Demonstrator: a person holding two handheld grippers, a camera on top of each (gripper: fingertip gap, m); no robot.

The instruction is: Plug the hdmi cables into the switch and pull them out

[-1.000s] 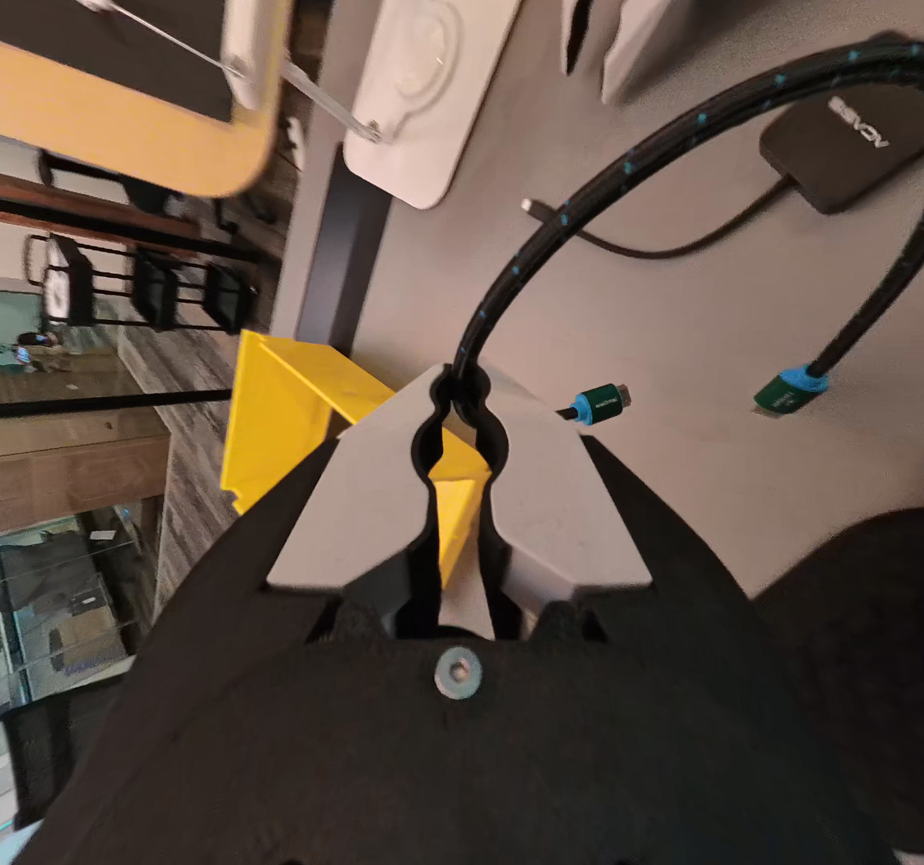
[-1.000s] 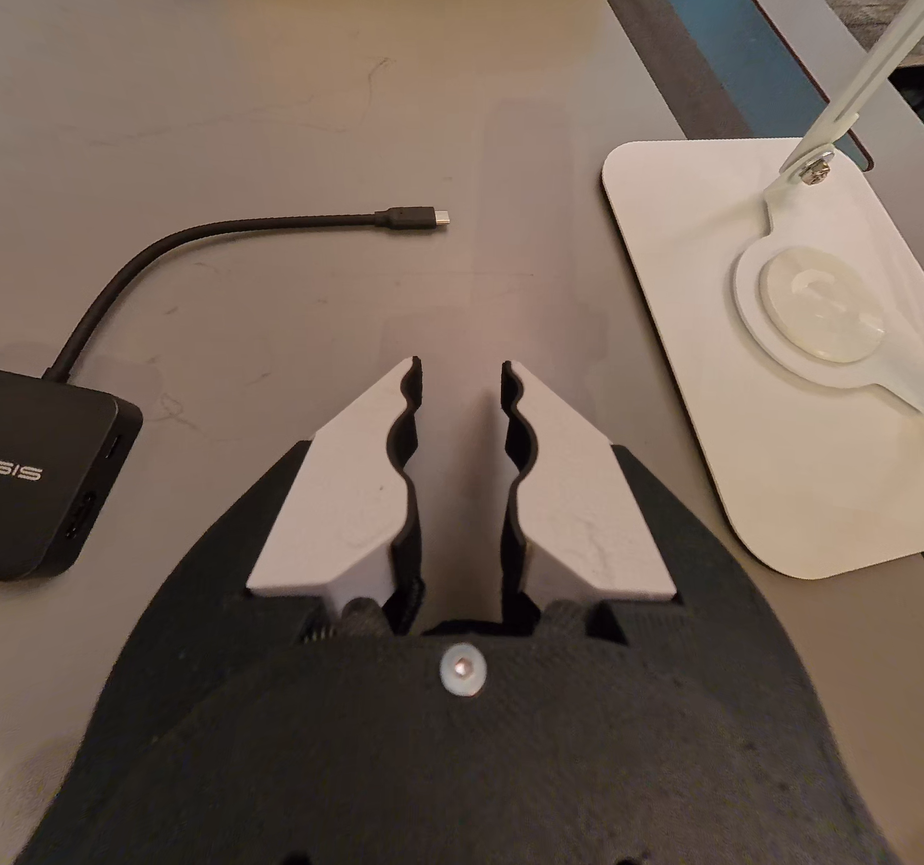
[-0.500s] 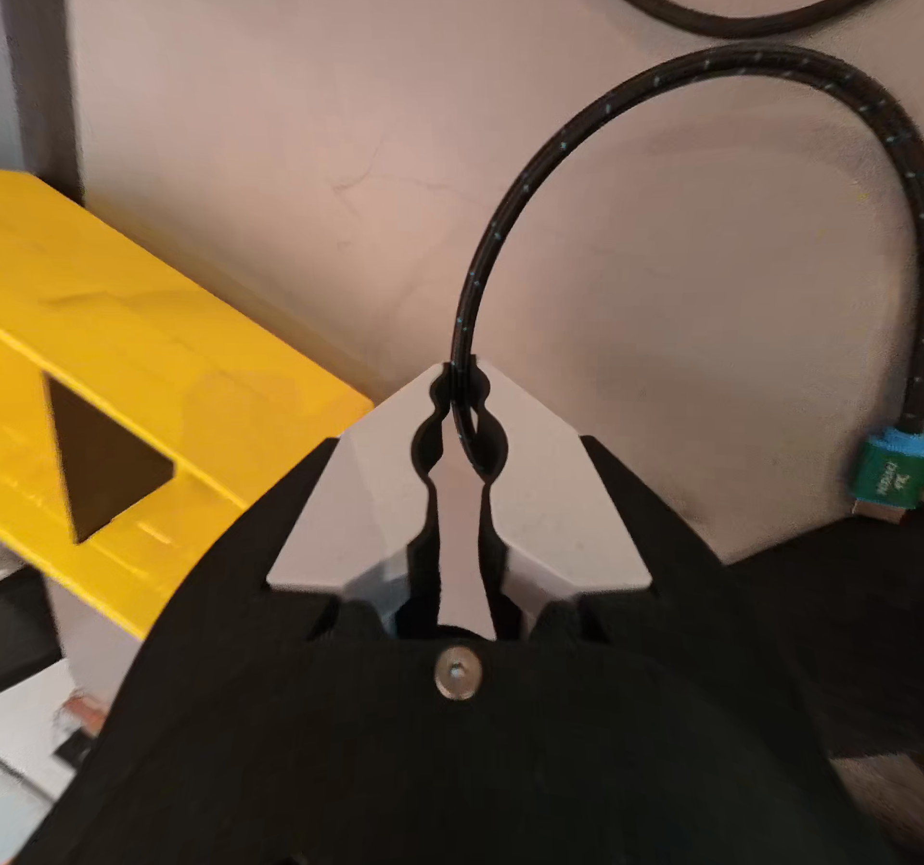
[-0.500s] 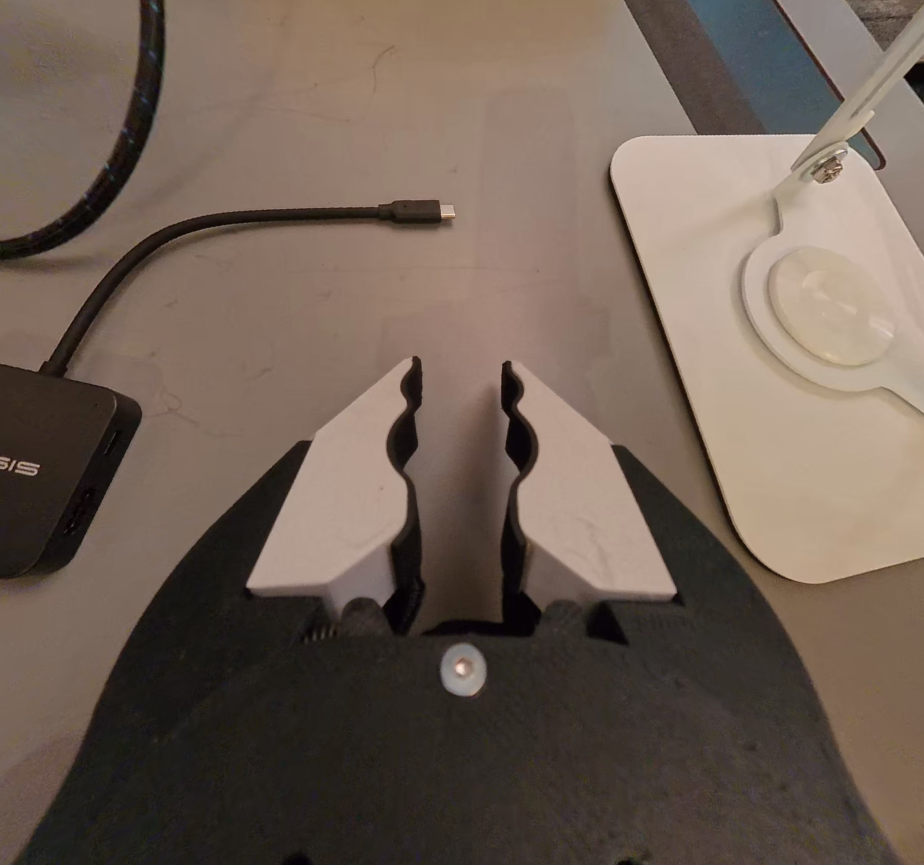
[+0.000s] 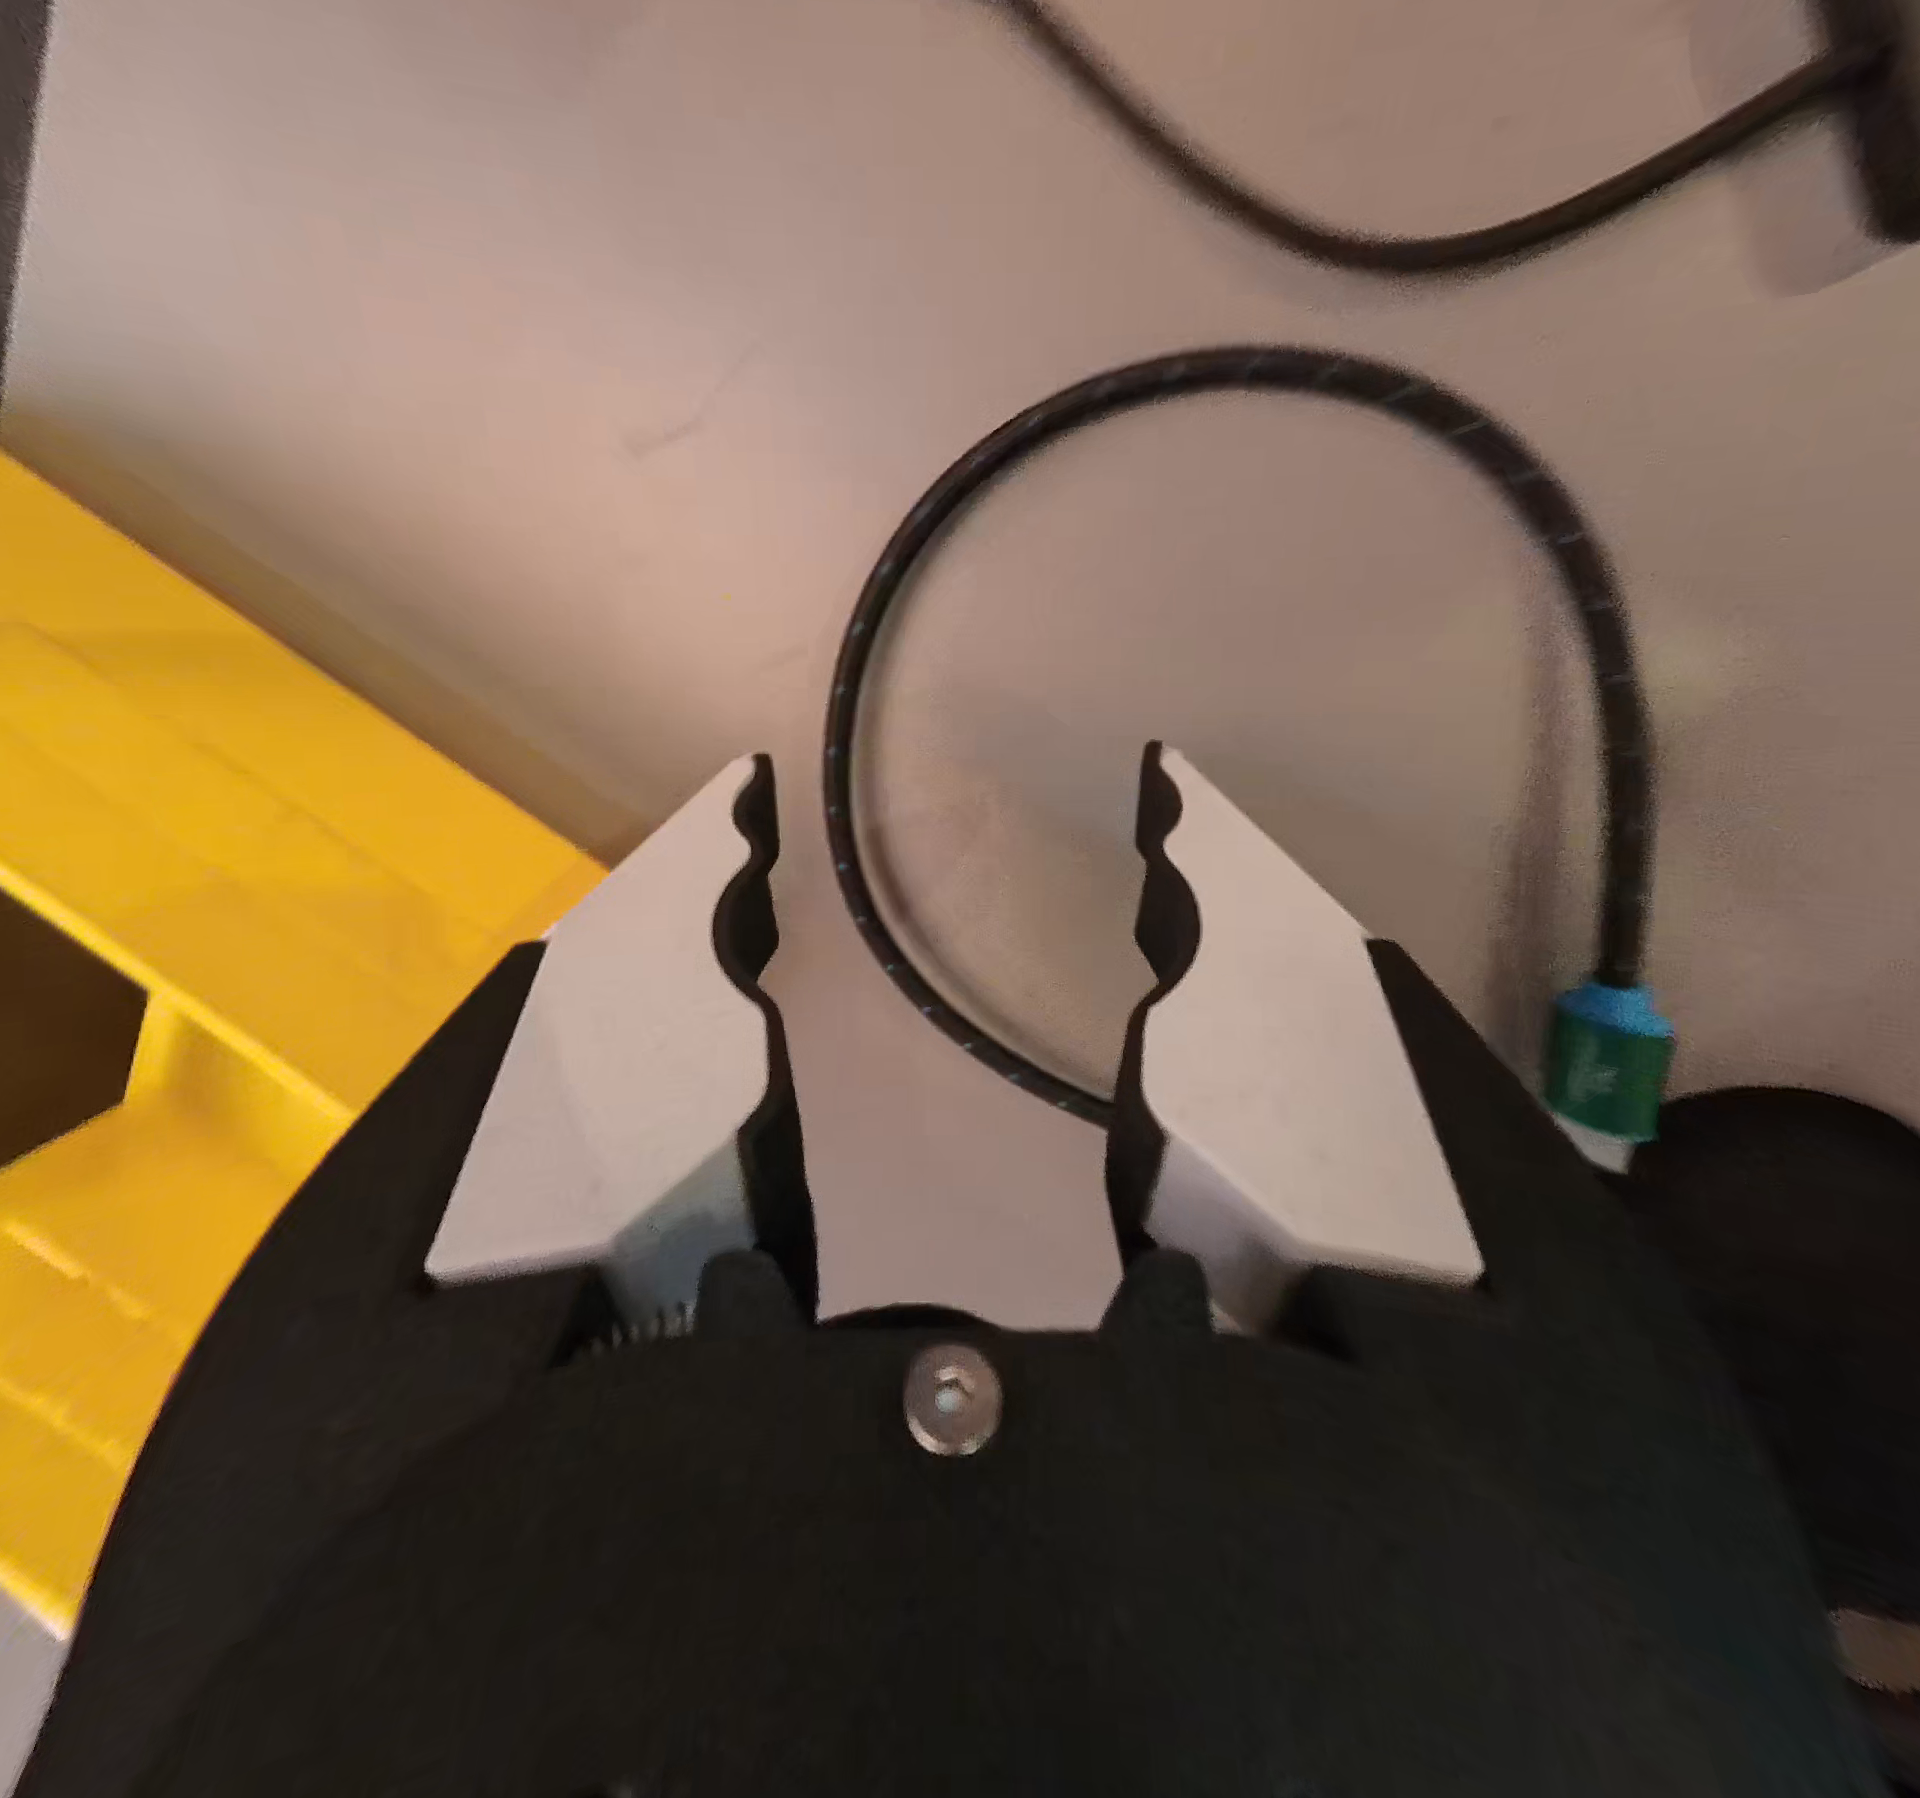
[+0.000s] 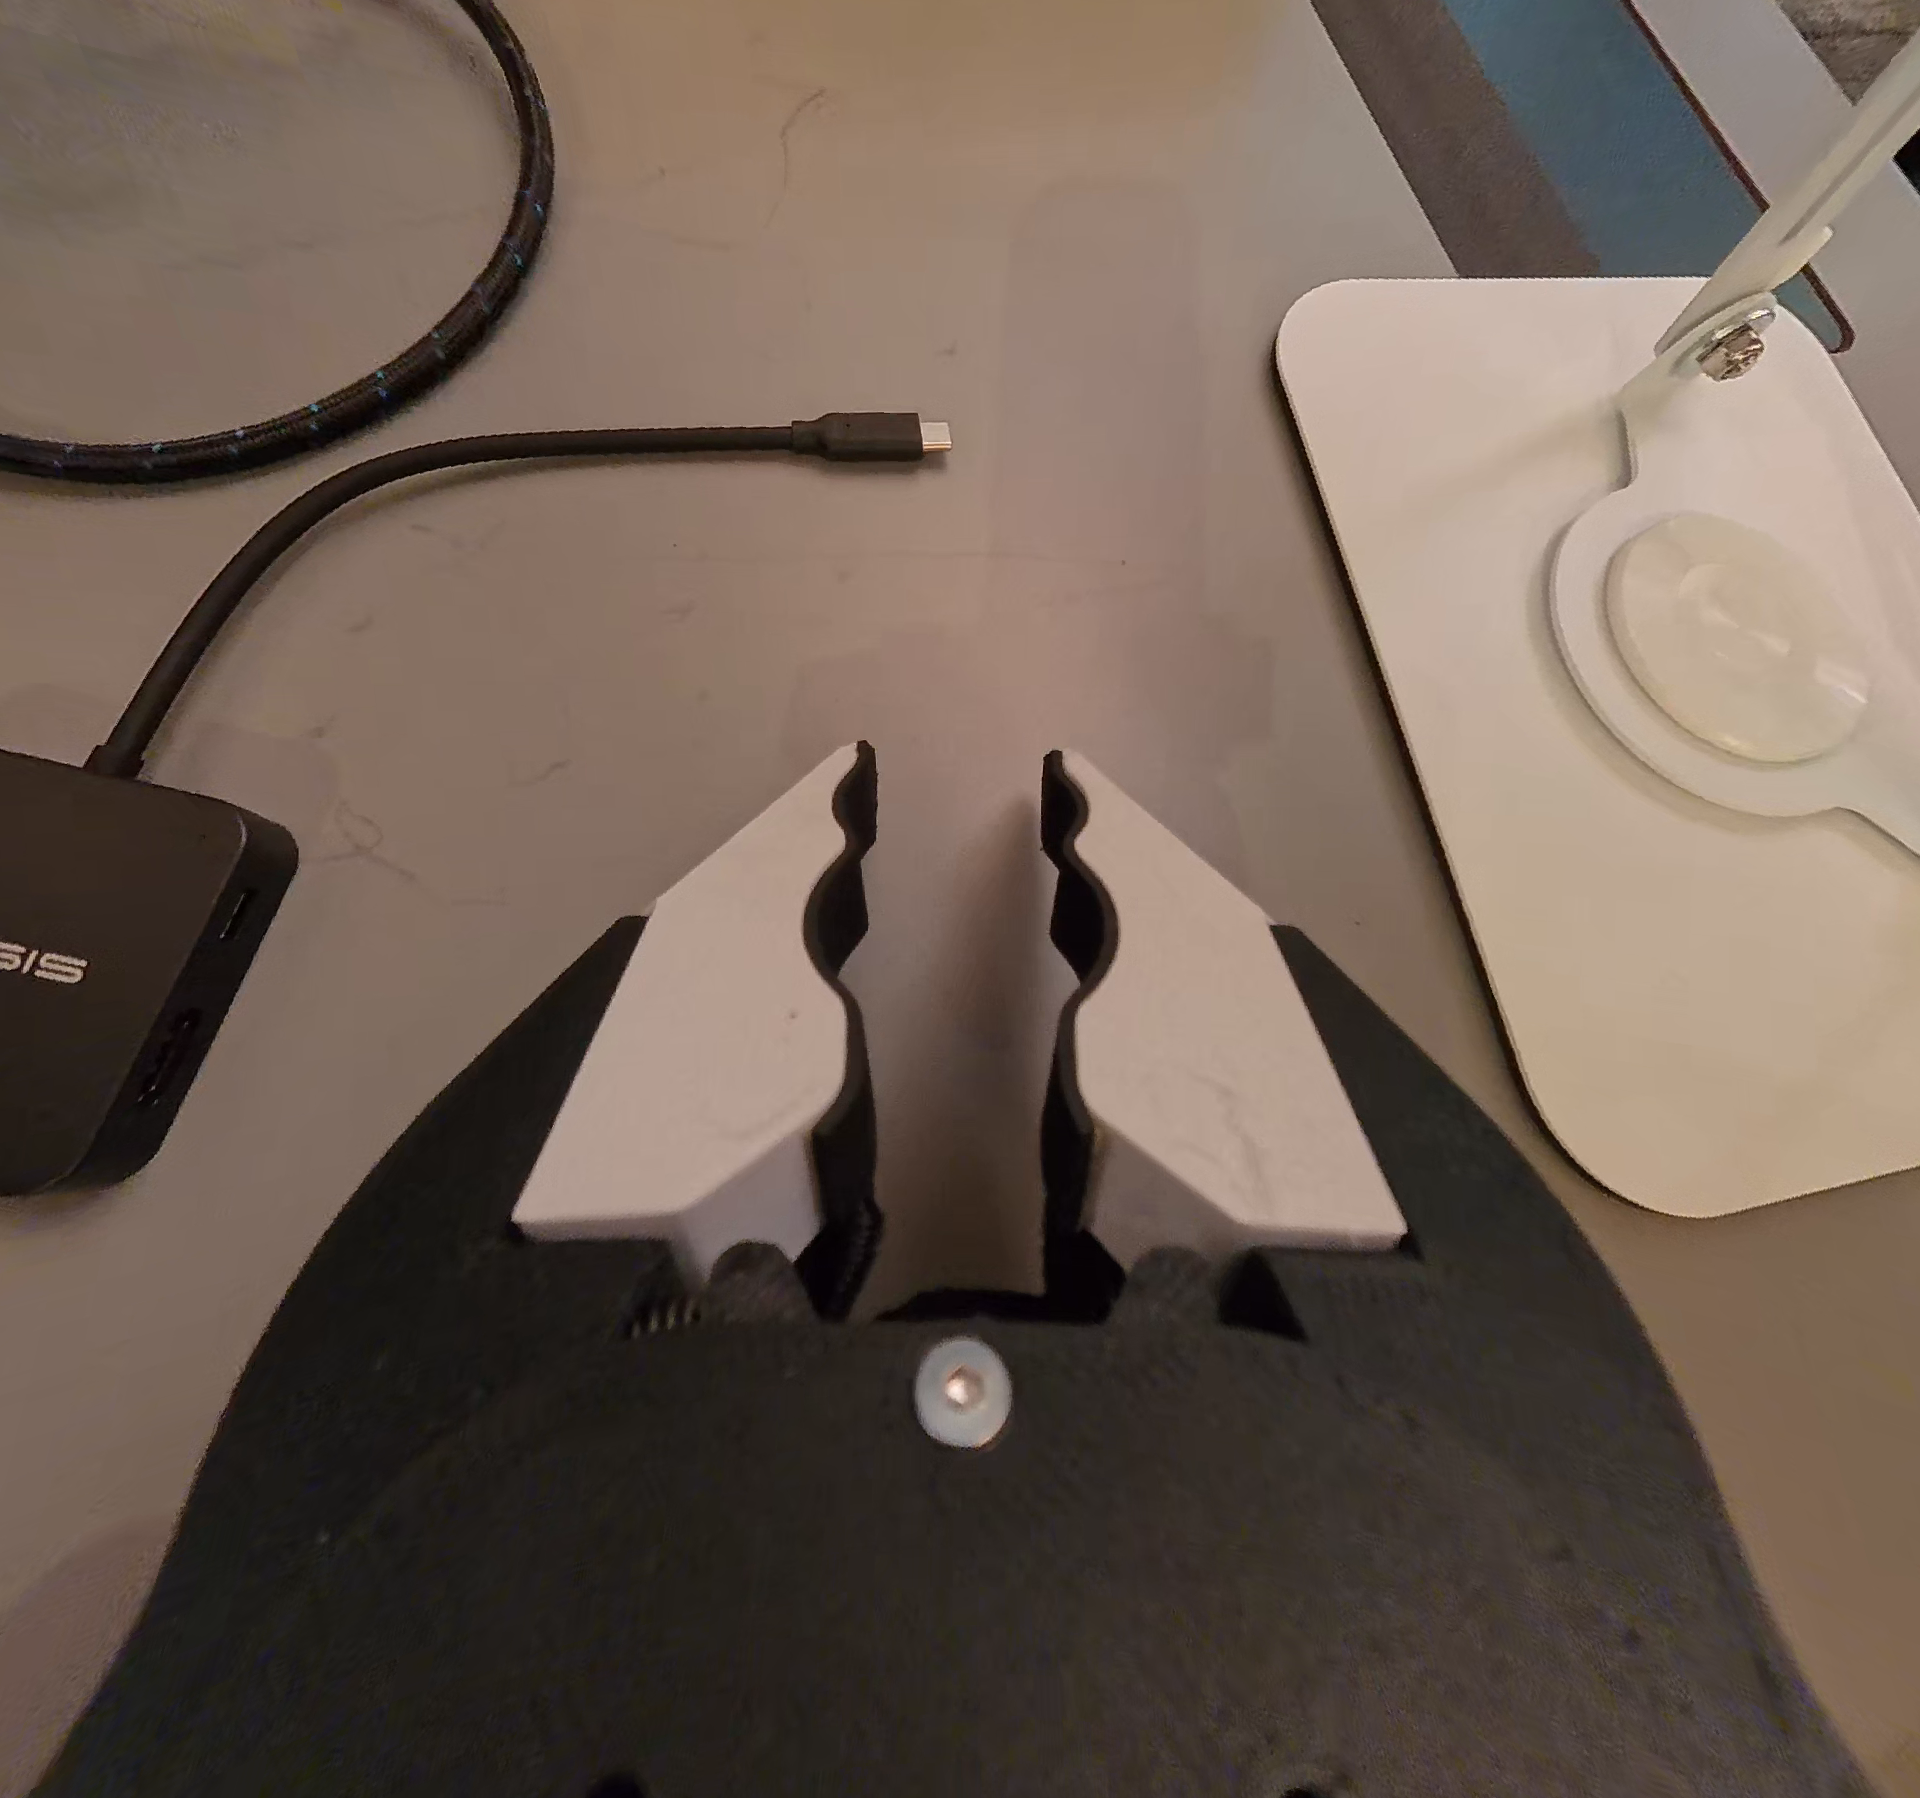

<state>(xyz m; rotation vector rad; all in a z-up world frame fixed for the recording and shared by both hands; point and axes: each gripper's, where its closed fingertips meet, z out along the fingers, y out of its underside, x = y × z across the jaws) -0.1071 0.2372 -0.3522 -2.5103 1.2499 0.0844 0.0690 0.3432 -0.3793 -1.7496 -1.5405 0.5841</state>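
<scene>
Left wrist view: the left claw (image 5: 951,761) stands released over the braided hdmi cable (image 5: 1226,377), which lies looped on the worktop (image 5: 416,242) beside an apparently empty yellow bin (image 5: 208,813), its green plug (image 5: 1600,1073) unplugged. Right wrist view: the right claw (image 6: 958,761) is spread empty near the black switch (image 6: 104,969) at the worktop's left edge; judged, insertion remains undone, and the next move calls for gripping the plug and aligning it to a port.

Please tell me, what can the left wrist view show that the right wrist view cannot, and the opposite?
Only the left wrist view shows the yellow bin, the green HDMI plug and the open left gripper. Only the right wrist view shows the white lamp base, the switch's ports and the open right gripper. Both show the braided HDMI cable, the switch's thin cable and the grey table.
</scene>
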